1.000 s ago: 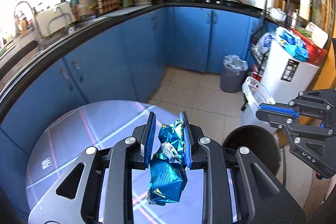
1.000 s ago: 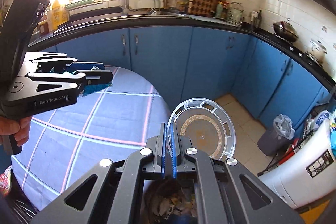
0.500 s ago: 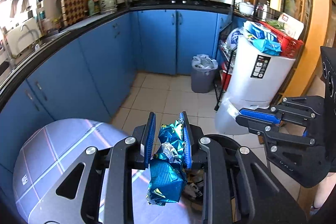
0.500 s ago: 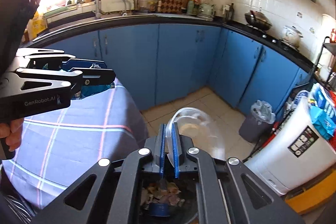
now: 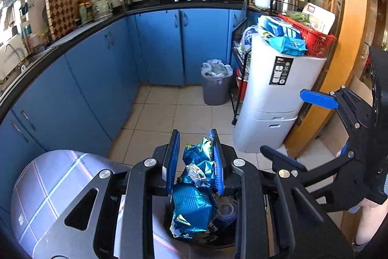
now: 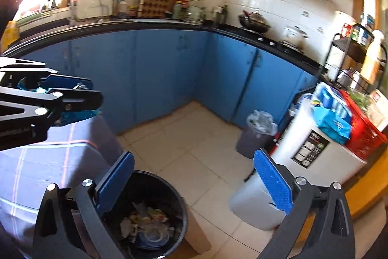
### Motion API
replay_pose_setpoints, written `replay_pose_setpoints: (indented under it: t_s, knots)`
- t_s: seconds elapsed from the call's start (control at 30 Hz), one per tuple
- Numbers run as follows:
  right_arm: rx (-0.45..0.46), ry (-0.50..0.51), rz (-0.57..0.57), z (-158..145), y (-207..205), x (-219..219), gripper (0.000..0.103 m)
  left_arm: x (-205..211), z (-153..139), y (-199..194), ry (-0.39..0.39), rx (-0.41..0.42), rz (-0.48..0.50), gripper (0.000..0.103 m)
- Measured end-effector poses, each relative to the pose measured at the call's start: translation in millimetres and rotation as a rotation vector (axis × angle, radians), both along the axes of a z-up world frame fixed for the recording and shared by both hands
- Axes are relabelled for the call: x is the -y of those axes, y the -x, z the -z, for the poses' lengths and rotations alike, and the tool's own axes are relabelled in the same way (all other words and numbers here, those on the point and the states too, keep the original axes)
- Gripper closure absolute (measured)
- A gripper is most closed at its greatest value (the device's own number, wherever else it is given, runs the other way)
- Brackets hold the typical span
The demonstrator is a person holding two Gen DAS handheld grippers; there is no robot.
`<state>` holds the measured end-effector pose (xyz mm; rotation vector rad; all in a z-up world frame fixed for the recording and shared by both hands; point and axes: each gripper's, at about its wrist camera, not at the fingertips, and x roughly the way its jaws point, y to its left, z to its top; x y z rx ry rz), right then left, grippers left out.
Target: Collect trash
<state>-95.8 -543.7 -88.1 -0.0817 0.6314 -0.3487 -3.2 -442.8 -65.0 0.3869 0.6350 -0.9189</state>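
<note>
Right gripper (image 6: 194,183) has just sprung wide, jaws opening w/ nothing between them: the clear round plastic lid it pinched half a sec ago is gone from its pads, and I can't tell for sure where it landed, tho a pale round clear shape lies among the scraps in the black round trash bin (image 6: 179,196) right below. So that piece looks dealt with & the right side is free. Left gripper (image 5: 195,159) has swung off the checked lilac cloth of the round counter (image 5: 48,186) and now hangs over the same bin (image 5: 225,240), clenched on the crumpled shiny blue foil wrapper (image 5: 194,200); its jaws are easing open a little, but the pads still press the foil. My read: wrapper drop is next, just needs a full release while above the bin mouth. Wrapper itself: metallic blue, creased, a silver inner patch showing mid-way, lower half dangling below the pads toward the bin, light & springy so it may cling to a pad. Farther off, a grey lined floor bin (image 5: 217,86) by the blue cabinets (image 5: 157,47), not in use here
</note>
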Motion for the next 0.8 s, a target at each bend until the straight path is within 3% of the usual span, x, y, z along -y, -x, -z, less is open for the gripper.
replay_pose_setpoints:
  t_s: [0.07, 0.1, 0.13, 0.4, 0.6, 0.8]
  knots:
    - [0.004, -0.006, 0.014, 0.5, 4.3, 6.9, 0.007, 7.3, 0.9, 3.2, -0.006, 0.004, 0.007, 0.055]
    - [0.003, -0.007, 0.021, 1.5, 5.5, 8.9, 0.007, 8.7, 0.7, 4.2, -0.003, 0.012, 0.001, 0.014]
    - [0.000, -0.007, 0.025, 2.7, 7.0, 11.3, 0.007, 8.3, -0.8, 6.0, 0.017, 0.033, -0.009, 0.005]
    - [-0.007, -0.003, 0.030, 6.3, 4.8, 11.8, 0.007, 8.9, -2.0, -0.1, 0.010, 0.055, -0.059, 0.004]
    - [-0.014, -0.010, 0.026, 7.8, 4.0, 11.7, 0.007, -0.6, 3.8, 0.3, 0.018, 0.007, -0.050, 0.004]
    - [-0.024, -0.014, 0.023, 11.1, 4.8, 12.4, 0.007, -11.2, 4.3, 10.5, -0.028, 0.096, -0.136, 0.003]
